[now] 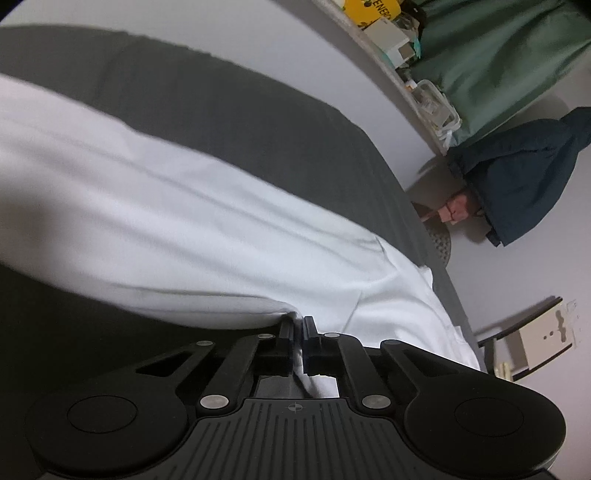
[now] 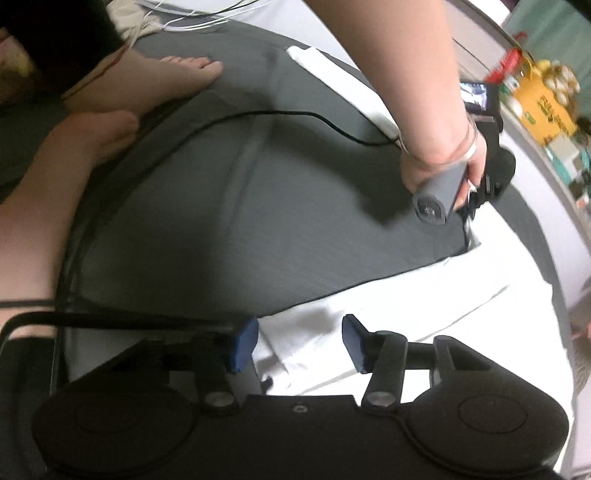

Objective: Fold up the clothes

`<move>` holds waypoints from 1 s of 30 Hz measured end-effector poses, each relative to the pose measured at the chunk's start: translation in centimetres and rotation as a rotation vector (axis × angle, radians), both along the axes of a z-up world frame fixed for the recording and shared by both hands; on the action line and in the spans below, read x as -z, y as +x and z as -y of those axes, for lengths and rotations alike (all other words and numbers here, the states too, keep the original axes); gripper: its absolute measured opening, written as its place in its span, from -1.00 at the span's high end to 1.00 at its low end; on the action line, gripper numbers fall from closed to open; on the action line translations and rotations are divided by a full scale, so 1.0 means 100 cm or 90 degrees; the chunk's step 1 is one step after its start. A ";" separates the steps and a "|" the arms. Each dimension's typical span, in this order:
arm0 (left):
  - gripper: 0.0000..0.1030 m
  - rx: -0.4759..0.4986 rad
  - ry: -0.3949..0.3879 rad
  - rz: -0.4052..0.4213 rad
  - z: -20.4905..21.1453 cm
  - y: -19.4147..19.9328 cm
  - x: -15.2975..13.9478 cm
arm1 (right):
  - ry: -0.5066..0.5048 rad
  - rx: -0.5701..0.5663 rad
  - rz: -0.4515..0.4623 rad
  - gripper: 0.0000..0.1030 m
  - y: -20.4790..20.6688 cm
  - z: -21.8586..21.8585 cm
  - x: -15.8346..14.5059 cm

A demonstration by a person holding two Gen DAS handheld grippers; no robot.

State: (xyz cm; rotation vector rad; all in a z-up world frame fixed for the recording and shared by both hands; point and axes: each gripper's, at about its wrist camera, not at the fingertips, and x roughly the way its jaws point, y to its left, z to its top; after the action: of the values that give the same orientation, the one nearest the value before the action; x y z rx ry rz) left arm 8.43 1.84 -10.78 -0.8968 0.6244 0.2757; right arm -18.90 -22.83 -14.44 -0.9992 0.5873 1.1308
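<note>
A white garment (image 1: 166, 221) lies stretched across the dark grey mat (image 1: 240, 110). My left gripper (image 1: 297, 325) is shut on the garment's edge, with white cloth pinched between the black fingers. In the right wrist view the white garment (image 2: 424, 295) lies at the lower right of the grey mat (image 2: 258, 203). My right gripper (image 2: 299, 339) is open, its blue pads (image 2: 243, 343) either side of a garment corner. The left gripper (image 2: 476, 199) shows there too, held by a hand (image 2: 436, 162) at the garment's far edge.
The person's bare feet (image 2: 177, 77) and knee rest on the mat's left side. A black cable (image 2: 277, 114) crosses the mat. A shelf with boxes (image 1: 388, 33), a green curtain (image 1: 498, 55), a dark blue jacket (image 1: 524, 173) and a small stool (image 1: 528, 336) stand beyond the mat.
</note>
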 end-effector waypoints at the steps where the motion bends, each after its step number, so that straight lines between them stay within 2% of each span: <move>1: 0.89 0.004 0.004 0.001 -0.003 0.002 -0.001 | 0.004 0.002 -0.010 0.05 0.002 0.000 0.000; 2: 0.89 0.006 0.009 0.001 -0.006 0.003 -0.003 | 0.007 0.003 -0.017 0.10 0.003 0.000 0.000; 5: 0.89 0.019 0.017 -0.002 -0.012 0.007 -0.006 | -0.005 -0.001 0.009 0.21 0.005 0.006 -0.003; 7: 0.89 0.034 0.029 -0.006 -0.012 0.008 -0.006 | -0.010 -0.049 0.082 0.23 -0.006 0.017 -0.009; 10: 0.89 0.043 0.033 -0.008 -0.014 0.008 -0.005 | -0.009 -0.095 0.132 0.23 -0.020 0.020 -0.008; 14: 0.89 0.044 0.026 -0.008 -0.016 0.007 -0.004 | -0.063 -0.116 0.144 0.25 -0.026 0.014 0.006; 19: 0.89 0.051 0.023 -0.007 -0.016 0.006 0.001 | -0.059 -0.080 0.127 0.25 -0.016 0.010 0.005; 22: 0.89 0.052 0.021 -0.007 -0.016 0.006 0.002 | -0.085 -0.088 0.133 0.29 -0.018 0.008 0.015; 23: 0.89 0.053 0.021 -0.007 -0.016 0.005 0.003 | -0.082 -0.082 0.131 0.34 -0.018 0.007 0.016; 26: 0.89 0.056 0.023 -0.009 -0.016 0.005 0.002 | -0.065 -0.047 0.124 0.78 -0.015 0.003 0.011; 30: 0.89 0.063 0.029 -0.015 -0.014 0.010 -0.002 | -0.041 -0.015 0.121 0.91 -0.009 0.003 0.006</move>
State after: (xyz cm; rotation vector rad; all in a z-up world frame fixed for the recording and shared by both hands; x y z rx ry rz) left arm 9.48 3.27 -10.61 -0.8172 0.6795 0.2109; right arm -19.77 -23.08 -15.04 -1.1572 0.4625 1.0293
